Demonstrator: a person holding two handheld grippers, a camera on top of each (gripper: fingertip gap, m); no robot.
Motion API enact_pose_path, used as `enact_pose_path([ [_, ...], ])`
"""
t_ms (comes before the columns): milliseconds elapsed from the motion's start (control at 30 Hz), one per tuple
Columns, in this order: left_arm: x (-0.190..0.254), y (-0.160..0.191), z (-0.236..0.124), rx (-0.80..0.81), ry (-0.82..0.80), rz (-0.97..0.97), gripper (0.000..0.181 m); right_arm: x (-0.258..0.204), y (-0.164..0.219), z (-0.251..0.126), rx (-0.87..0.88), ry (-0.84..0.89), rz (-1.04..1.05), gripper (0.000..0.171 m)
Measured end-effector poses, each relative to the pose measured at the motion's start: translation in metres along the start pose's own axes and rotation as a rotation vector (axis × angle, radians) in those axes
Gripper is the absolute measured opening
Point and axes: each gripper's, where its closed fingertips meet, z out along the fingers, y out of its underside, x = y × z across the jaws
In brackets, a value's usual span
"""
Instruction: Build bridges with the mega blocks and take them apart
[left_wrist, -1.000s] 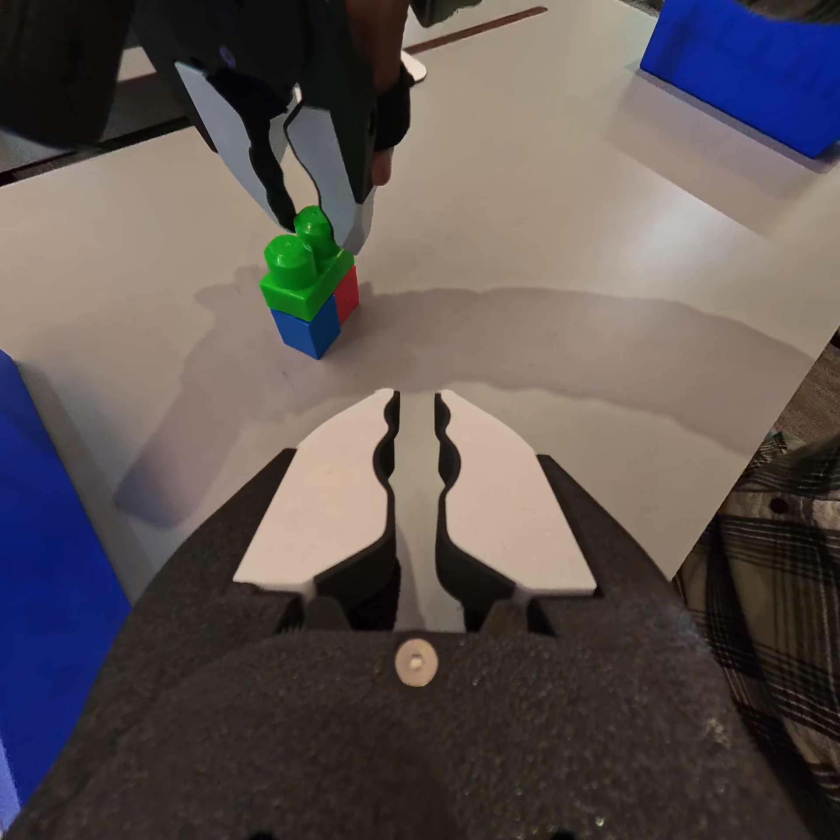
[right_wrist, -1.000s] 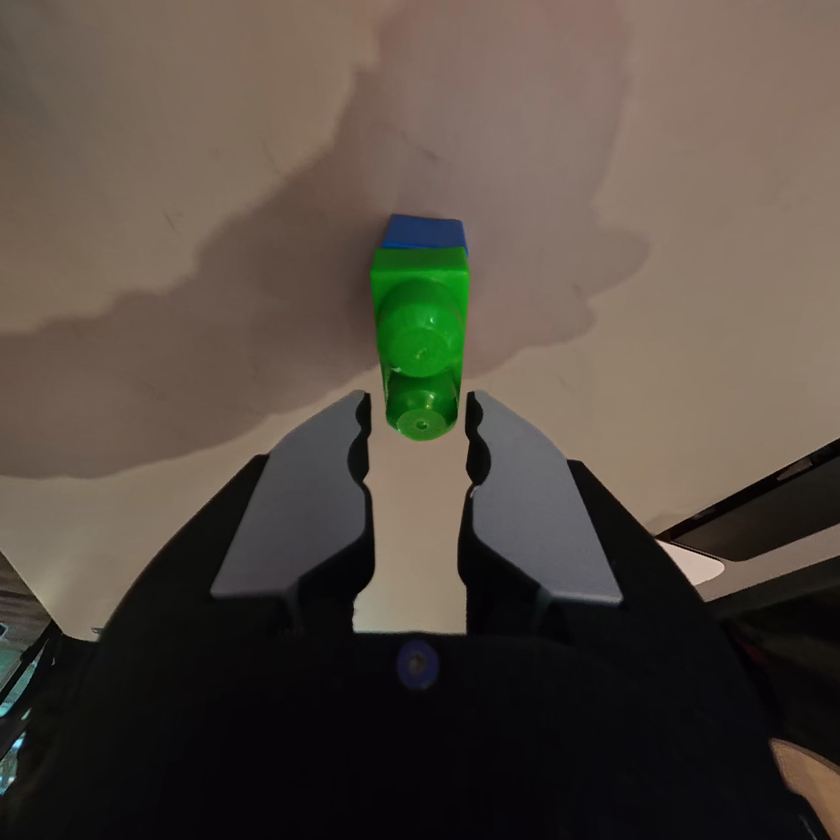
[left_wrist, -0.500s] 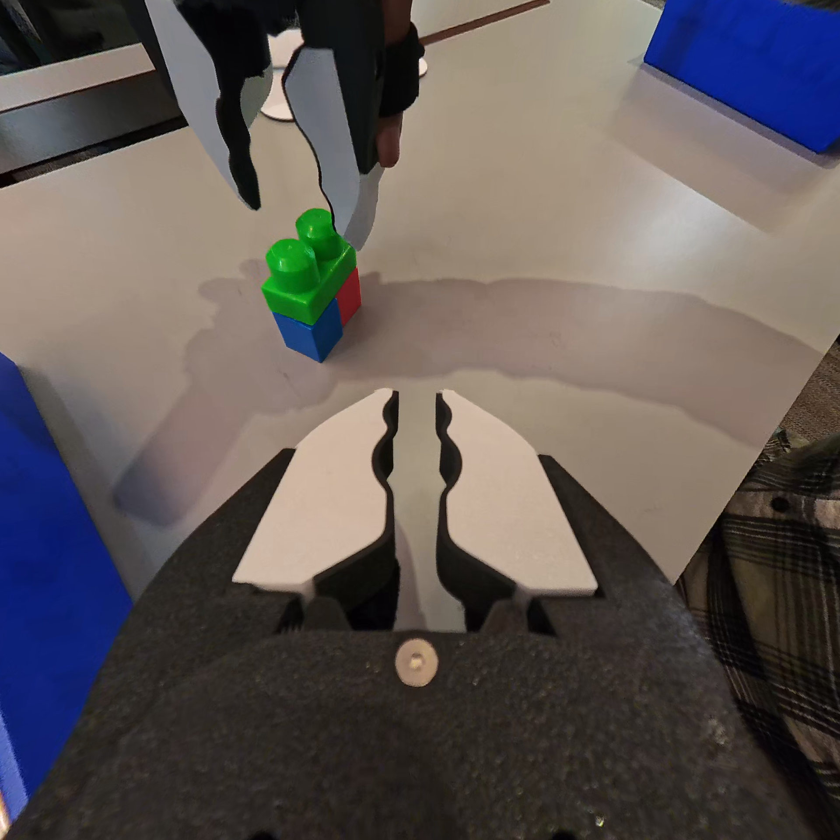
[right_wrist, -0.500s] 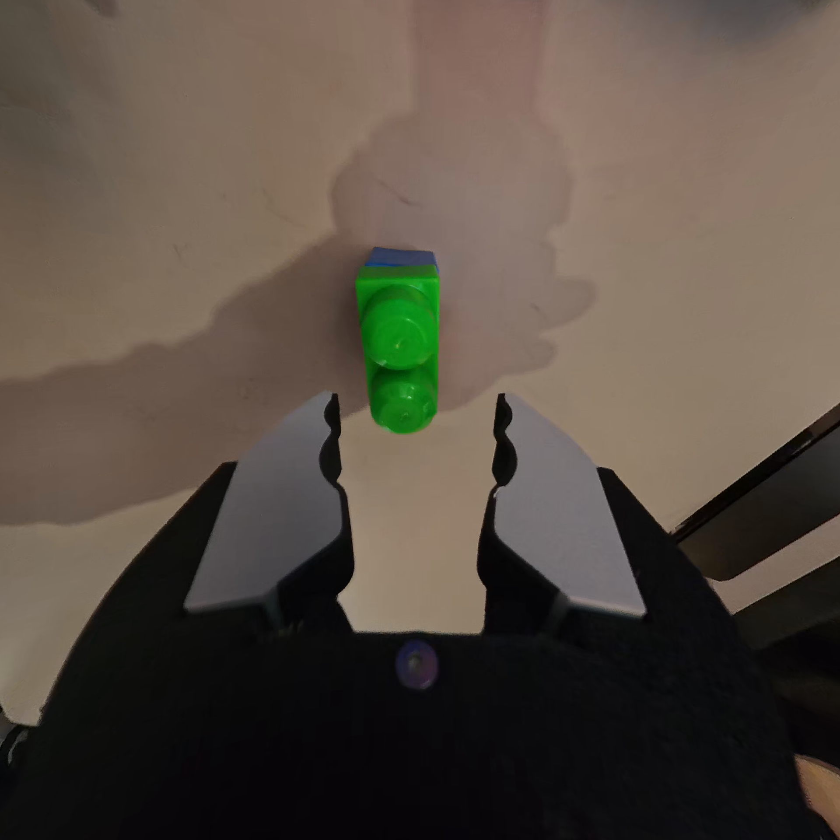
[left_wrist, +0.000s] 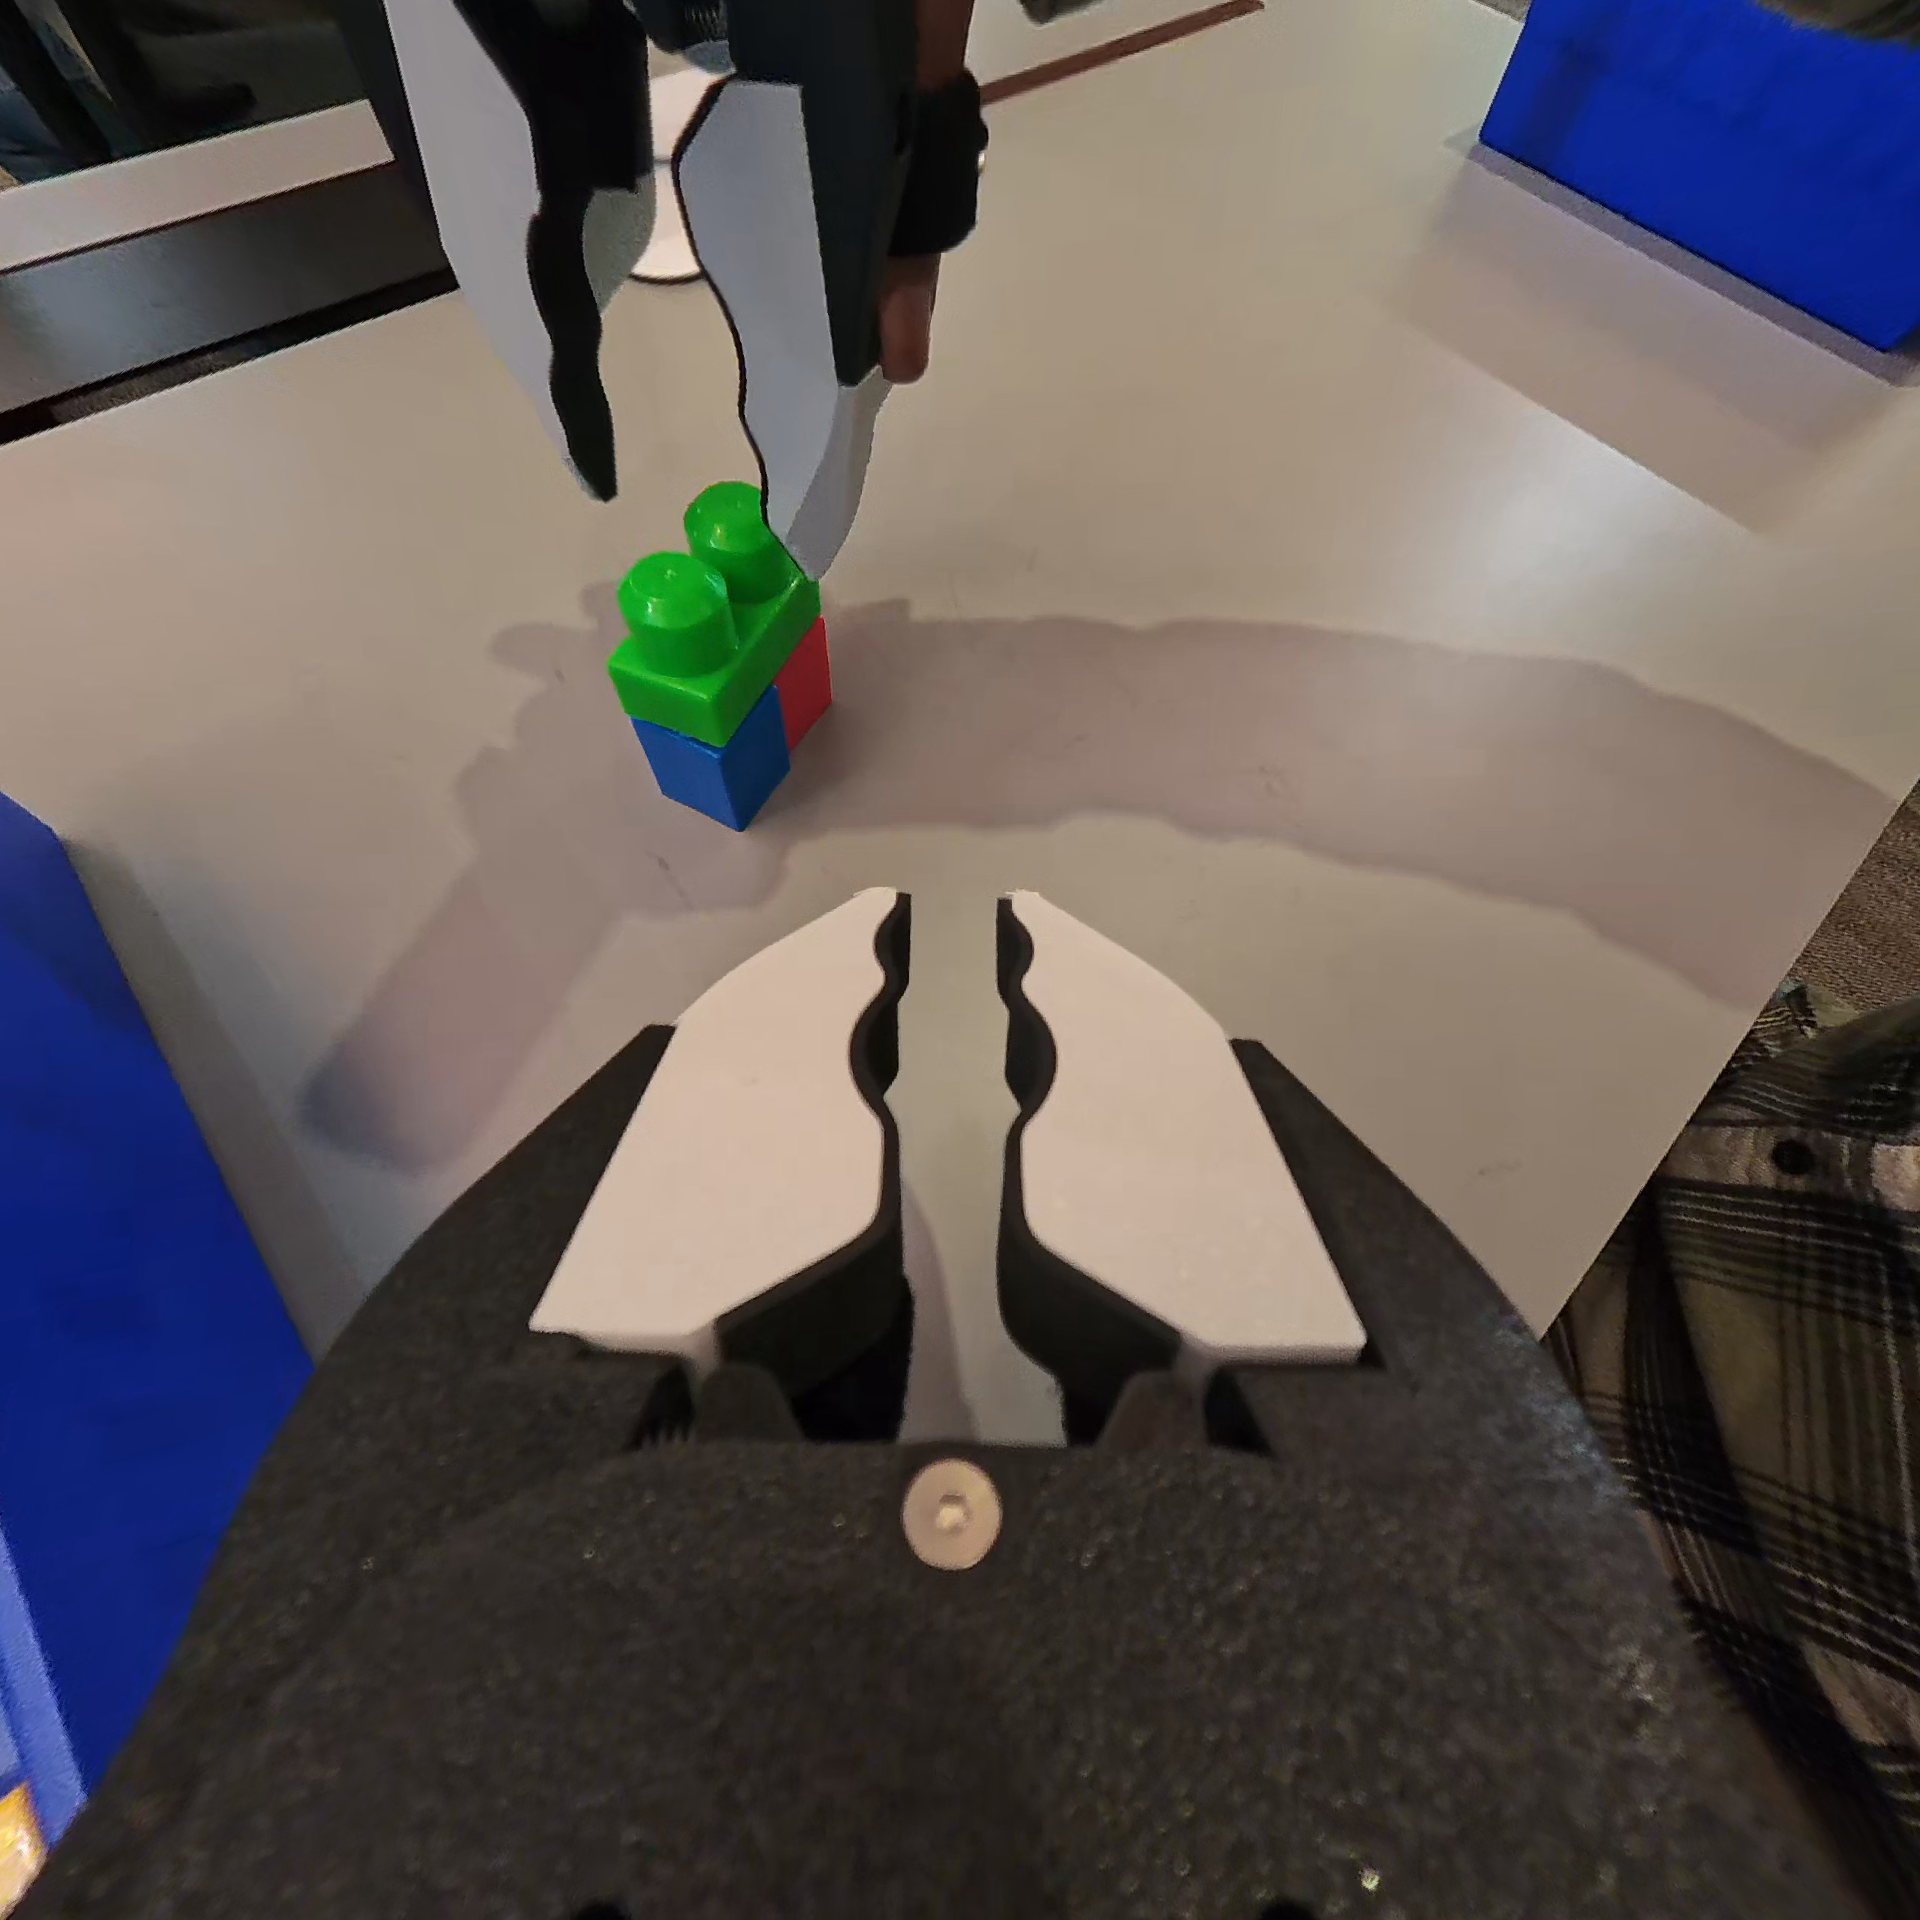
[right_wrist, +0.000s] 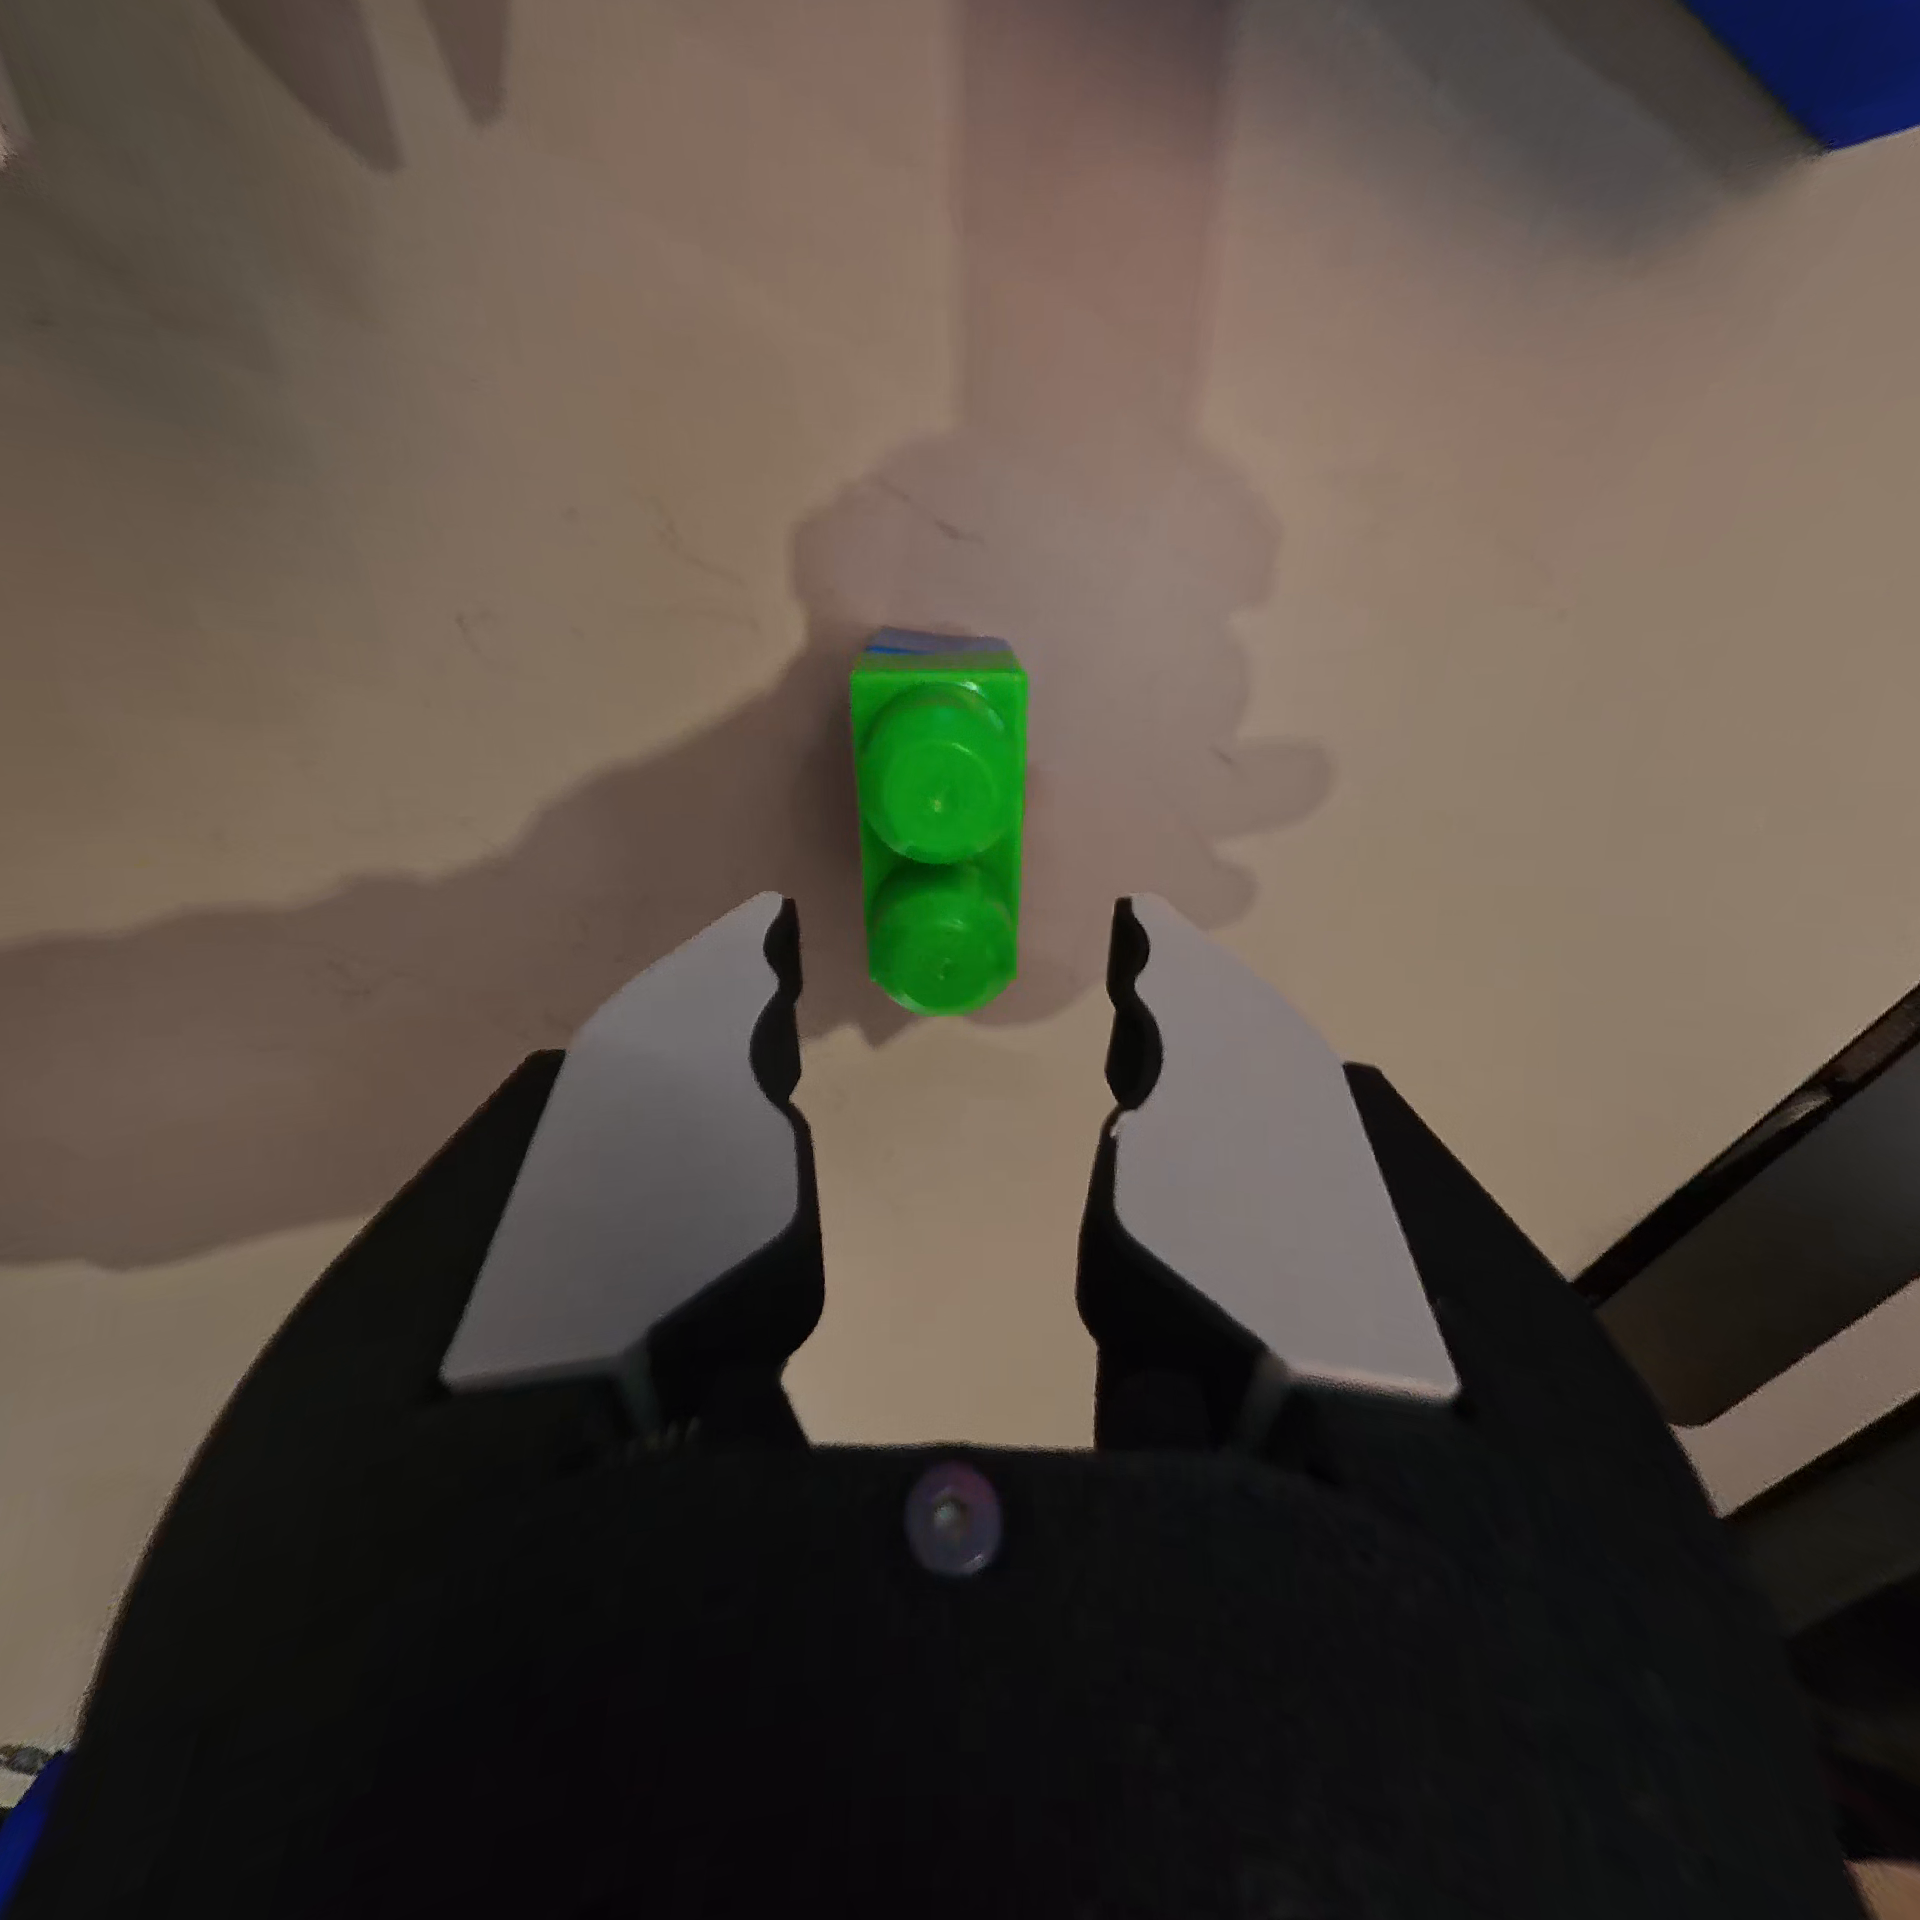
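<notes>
A small bridge stands on the white table (left_wrist: 1247, 436): a green two-stud block (left_wrist: 717, 634) lies across a blue block (left_wrist: 727, 769) and a red block (left_wrist: 808, 681). In the right wrist view the green block (right_wrist: 940, 821) shows from above with a sliver of the blue block (right_wrist: 935, 642) past it. My right gripper (right_wrist: 951, 935) is open and empty, hanging just above the green block; it also shows in the left wrist view (left_wrist: 707, 520). My left gripper (left_wrist: 951, 904) is nearly closed with a narrow gap and empty, low over the table in front of the bridge.
Blue bins stand at the far right (left_wrist: 1714, 156) and at the near left (left_wrist: 114, 1195) of the table. A plaid sleeve (left_wrist: 1787, 1299) is at the table's right edge. A dark gap (right_wrist: 1766, 1226) lies beyond the table edge.
My right gripper has opened wider and lifted away from the green block's stud. The bridge and my left gripper have stayed in place.
</notes>
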Motion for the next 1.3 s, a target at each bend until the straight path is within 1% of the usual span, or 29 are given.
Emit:
enact_pose_path([
  [300, -0.001, 0.004, -0.001, -0.008, -0.002, -0.004, 0.015, -0.001, -0.004, 0.01, -0.027, -0.011, -0.019, 0.055],
  [567, -0.002, 0.006, -0.002, -0.005, 0.0, -0.009, 0.015, -0.001, -0.001, 0.02, -0.065, -0.028, -0.028, 0.049],
  [967, -0.003, 0.011, -0.002, -0.007, 0.003, -0.016, 0.015, -0.003, -0.002, 0.027, -0.08, -0.044, -0.032, 0.05],
  [1100, -0.003, 0.012, -0.002, -0.008, 0.003, -0.017, 0.015, -0.003, 0.004, 0.029, -0.112, -0.042, -0.036, 0.05],
  [1300, -0.003, 0.012, -0.001, -0.006, 0.005, -0.017, 0.015, -0.005, 0.007, 0.032, -0.116, -0.051, -0.033, 0.049],
])
